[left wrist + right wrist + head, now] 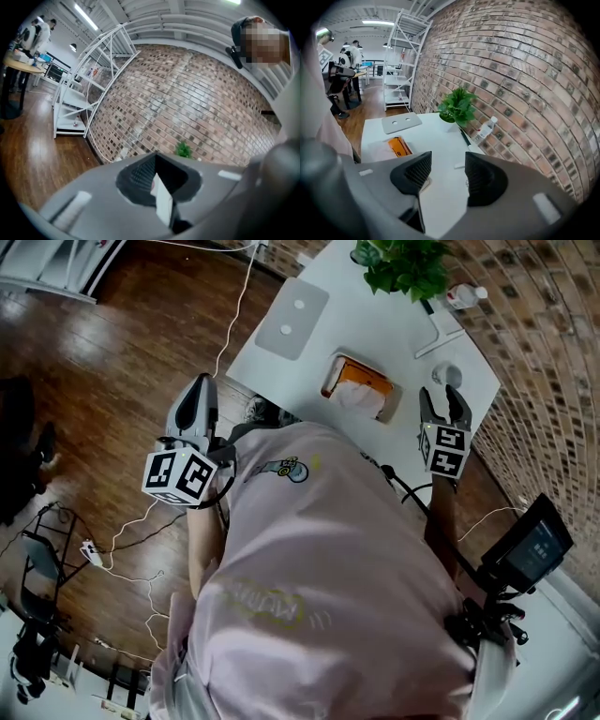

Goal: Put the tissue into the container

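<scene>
Nothing seemed done: my right claw [442, 397] hovered released and empty near the tissue [359, 397]; my left claw [201, 390] was clenched.

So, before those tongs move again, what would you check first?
1. Right tongs open, nothing between them: ok.
2. Left tongs open too: not ok, they are closed and held out over the wooden floor.
3. Tissue in view: ok, white, at the orange box.
4. Tissue fully inside that box: cannot tell.
5. Table bare between right tongs and box: ok.
</scene>
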Available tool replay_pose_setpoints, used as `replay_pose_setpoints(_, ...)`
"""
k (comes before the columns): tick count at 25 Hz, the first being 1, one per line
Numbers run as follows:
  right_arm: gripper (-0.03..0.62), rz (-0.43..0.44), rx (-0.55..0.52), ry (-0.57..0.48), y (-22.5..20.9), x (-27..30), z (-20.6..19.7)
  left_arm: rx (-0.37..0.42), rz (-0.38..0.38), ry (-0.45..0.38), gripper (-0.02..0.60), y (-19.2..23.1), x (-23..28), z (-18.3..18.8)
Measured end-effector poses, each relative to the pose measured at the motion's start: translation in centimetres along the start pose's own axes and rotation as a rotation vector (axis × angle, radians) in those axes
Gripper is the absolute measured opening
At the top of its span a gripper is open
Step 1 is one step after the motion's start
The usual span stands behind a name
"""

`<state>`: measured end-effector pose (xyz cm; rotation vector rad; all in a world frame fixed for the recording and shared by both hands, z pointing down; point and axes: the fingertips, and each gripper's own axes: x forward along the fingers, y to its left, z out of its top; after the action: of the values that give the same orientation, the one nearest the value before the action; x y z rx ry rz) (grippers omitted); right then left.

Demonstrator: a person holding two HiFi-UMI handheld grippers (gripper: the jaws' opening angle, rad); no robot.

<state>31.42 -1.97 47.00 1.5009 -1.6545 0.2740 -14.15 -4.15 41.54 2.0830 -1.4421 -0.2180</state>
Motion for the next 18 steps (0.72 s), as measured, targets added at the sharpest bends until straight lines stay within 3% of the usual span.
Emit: replay_pose_setpoints(18,0.224,-0.006,-0.016,0.051,-0.1,0.3,-1.6,-0.012,0.021,-0.005,0.005,0.7,-0.5,0.3)
